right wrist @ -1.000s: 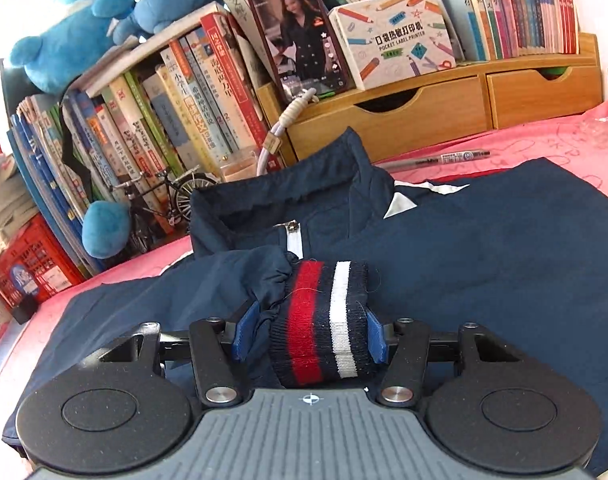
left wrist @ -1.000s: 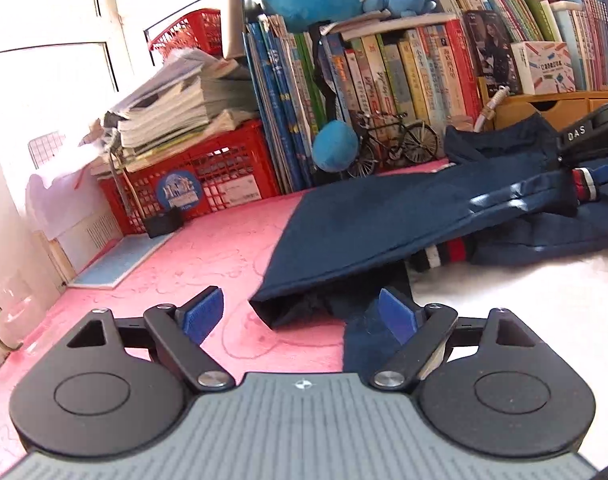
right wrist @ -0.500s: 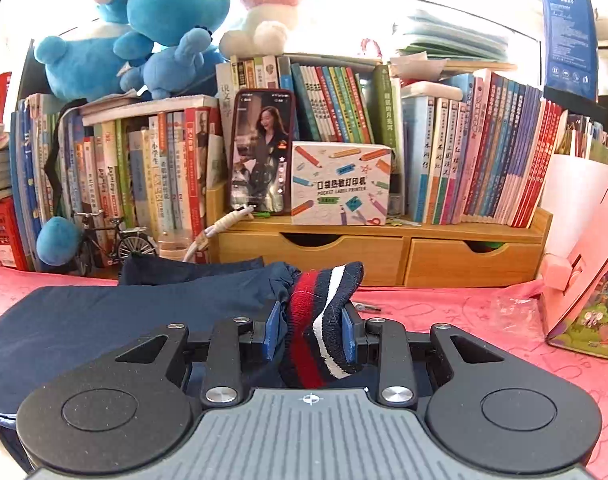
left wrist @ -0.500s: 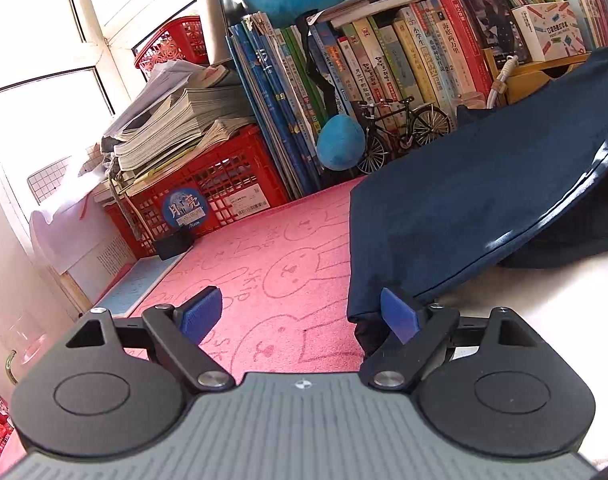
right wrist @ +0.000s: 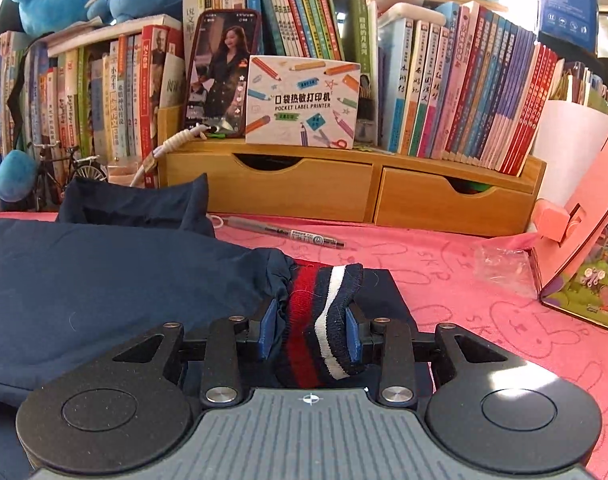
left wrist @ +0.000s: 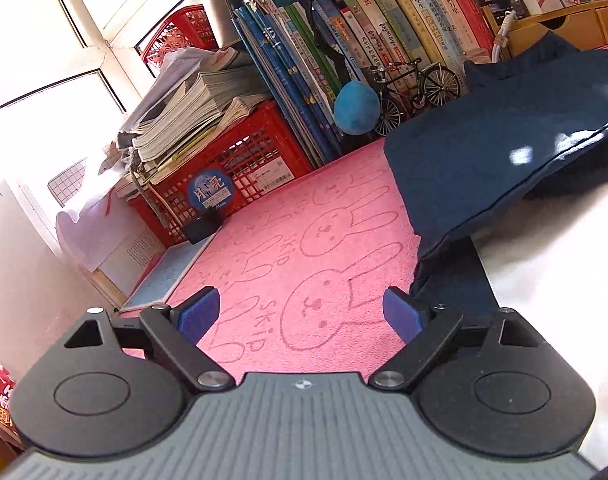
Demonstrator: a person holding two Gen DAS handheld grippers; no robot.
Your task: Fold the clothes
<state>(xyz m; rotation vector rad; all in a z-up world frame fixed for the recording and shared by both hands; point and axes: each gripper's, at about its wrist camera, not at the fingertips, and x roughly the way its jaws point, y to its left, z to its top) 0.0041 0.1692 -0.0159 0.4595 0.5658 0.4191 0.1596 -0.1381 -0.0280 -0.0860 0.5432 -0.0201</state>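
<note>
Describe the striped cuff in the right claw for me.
The cuff is ribbed knit, navy with red and white stripes, ending a gathered navy jacket sleeve. It sits bunched between the right claw's blue pads, whose jaws are opening, its end curling up past the fingertips. It lies over the pink mat, with the jacket body to its left.

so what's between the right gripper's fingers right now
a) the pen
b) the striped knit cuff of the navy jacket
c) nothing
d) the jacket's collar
b: in the right wrist view the red, navy and white striped cuff sits between the blue pads of the right gripper, whose jaws are opening, while the pen lies apart on the pink cloth further back.
</note>
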